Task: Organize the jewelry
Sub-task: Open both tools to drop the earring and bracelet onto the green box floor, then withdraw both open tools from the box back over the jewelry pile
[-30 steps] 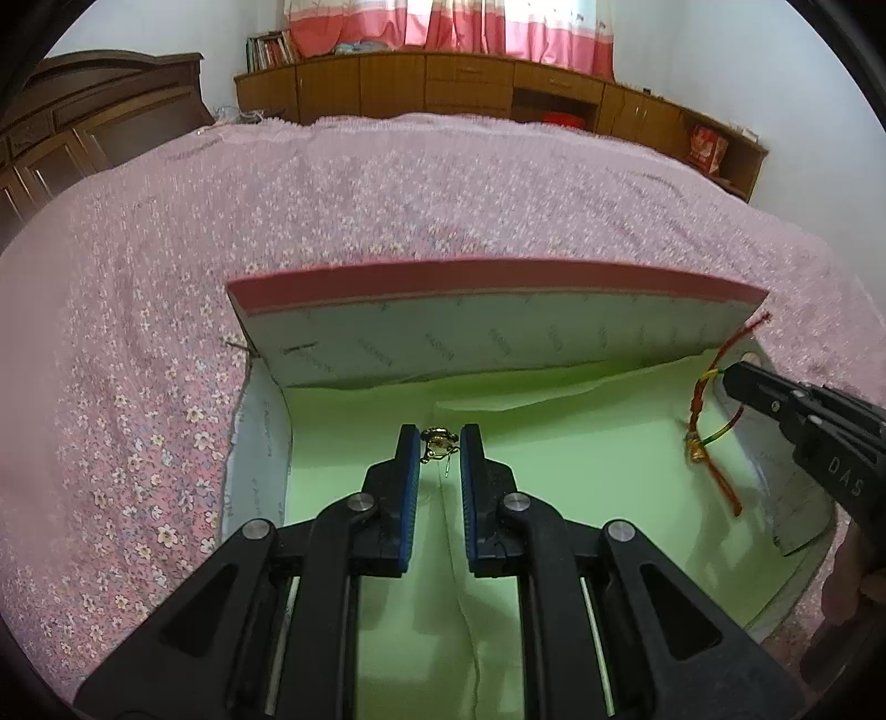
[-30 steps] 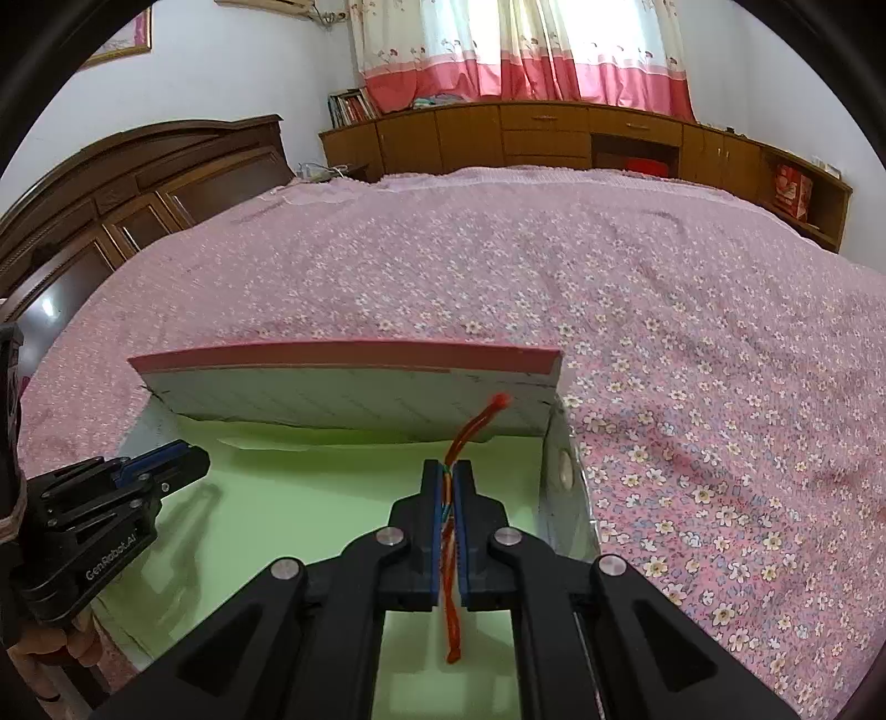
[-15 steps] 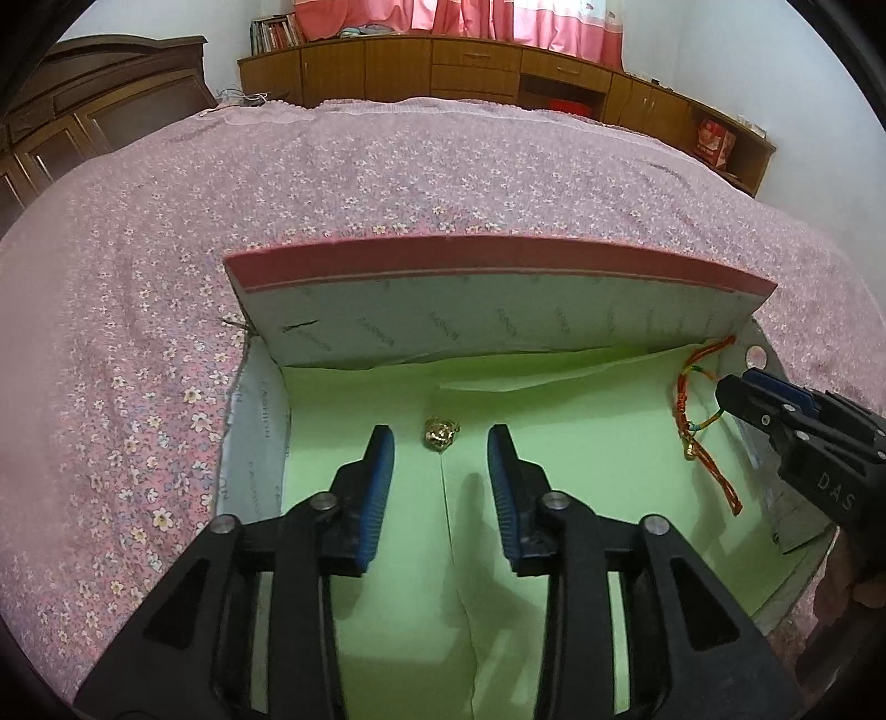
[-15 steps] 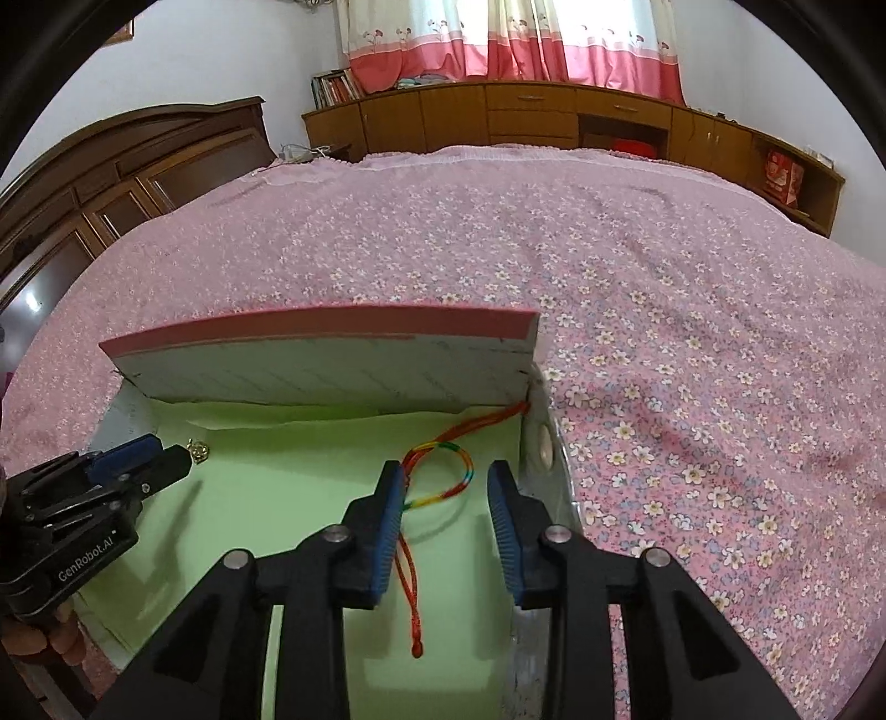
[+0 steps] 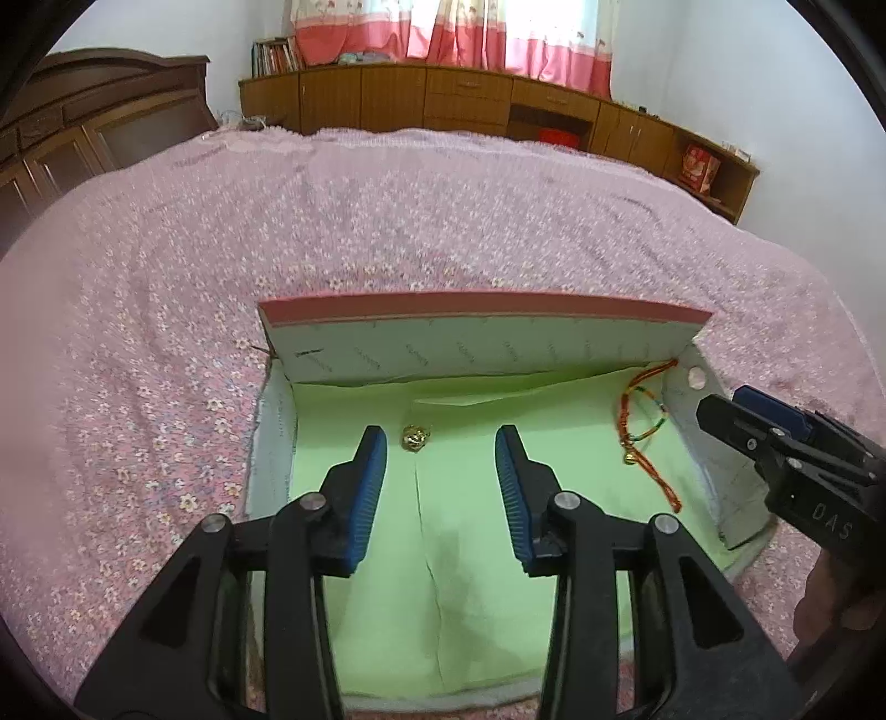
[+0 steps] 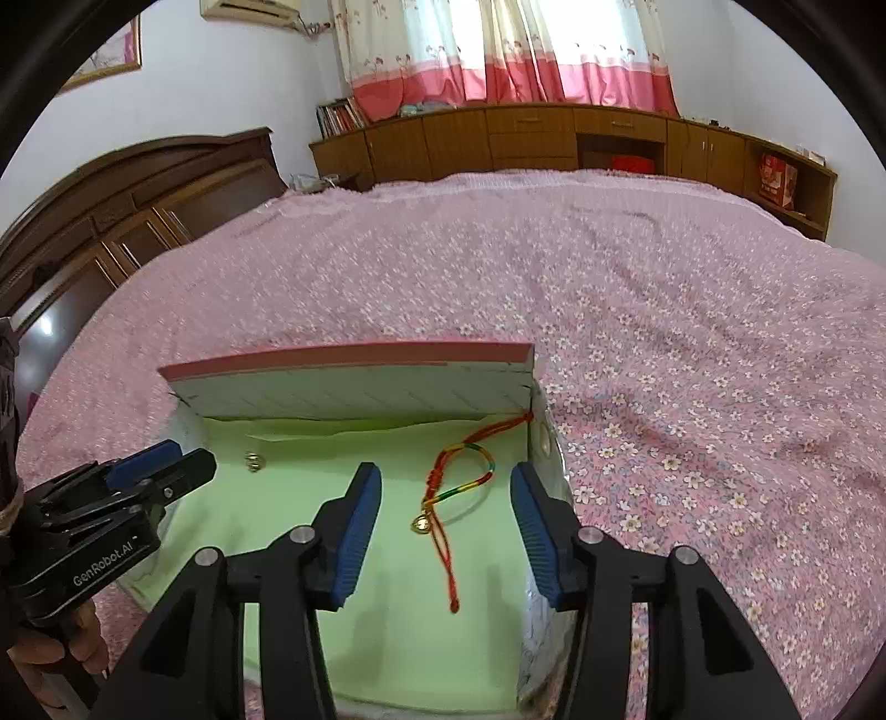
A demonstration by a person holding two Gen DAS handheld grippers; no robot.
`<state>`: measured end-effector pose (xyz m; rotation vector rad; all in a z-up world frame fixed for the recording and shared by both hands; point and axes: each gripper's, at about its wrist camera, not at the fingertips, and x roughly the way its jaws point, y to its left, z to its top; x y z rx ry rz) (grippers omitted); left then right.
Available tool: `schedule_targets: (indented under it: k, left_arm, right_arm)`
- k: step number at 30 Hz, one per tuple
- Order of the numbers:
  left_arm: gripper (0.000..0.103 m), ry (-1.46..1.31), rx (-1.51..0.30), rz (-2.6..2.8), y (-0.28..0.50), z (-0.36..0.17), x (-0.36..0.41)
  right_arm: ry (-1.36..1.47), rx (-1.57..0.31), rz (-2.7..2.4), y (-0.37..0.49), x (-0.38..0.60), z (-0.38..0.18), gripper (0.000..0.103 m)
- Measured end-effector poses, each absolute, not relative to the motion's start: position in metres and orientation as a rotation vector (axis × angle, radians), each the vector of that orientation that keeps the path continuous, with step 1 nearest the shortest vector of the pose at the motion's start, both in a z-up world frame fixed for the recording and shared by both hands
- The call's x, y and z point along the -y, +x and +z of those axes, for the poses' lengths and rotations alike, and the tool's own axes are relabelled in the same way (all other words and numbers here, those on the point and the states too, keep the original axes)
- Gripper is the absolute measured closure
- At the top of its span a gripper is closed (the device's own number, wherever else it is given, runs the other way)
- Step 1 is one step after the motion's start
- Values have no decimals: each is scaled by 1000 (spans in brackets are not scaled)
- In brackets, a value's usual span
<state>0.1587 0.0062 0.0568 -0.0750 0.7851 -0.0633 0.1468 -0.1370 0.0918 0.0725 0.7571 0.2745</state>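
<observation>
Nearest my left wrist camera, the left gripper has its jaws spread wide with nothing between the blue pads; it hangs over the green paper lining of the open box. My right gripper is likewise released, its pads apart, and it grasps nothing.

Just ahead of the left fingertips, a little toward the left pad, a small gold trinket lies on the lining, apart from both pads. From the right wrist camera the same piece shows as a small gold speck near the back left of the box, just past the tip of the other gripper.

Between and slightly ahead of the right pads lies the red cord bracelet, with a rainbow-coloured loop and a small gold bell on it. One red tail runs back toward me along the lining; the other end reaches up to the rear right corner, where it touches the box wall. In the left view the bracelet sits against the right side of the box, well apart from the trinket, with the right gripper beside it.

Behind both items the box's raised flap, pink along its top edge, stands upright. The box rests on a pink floral bedspread. Beyond the bed are wooden cabinets and pink-and-white curtains.
</observation>
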Motion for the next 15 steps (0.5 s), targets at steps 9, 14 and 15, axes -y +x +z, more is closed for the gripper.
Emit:
schedule_targets:
  k: [9,14,15]
  left_arm:
    - [69,-99,-698,-64,129,74,-9]
    - [68,-114,-656,-55,111,84,-13]
    - [68,-118,-651,-53,107,85,-15]
  right_arm:
    - [114,-672,294,111,140,108,47]
    - [141,-633,306,90,145,116,46]
    - [146,-628,305,87,145,117,46]
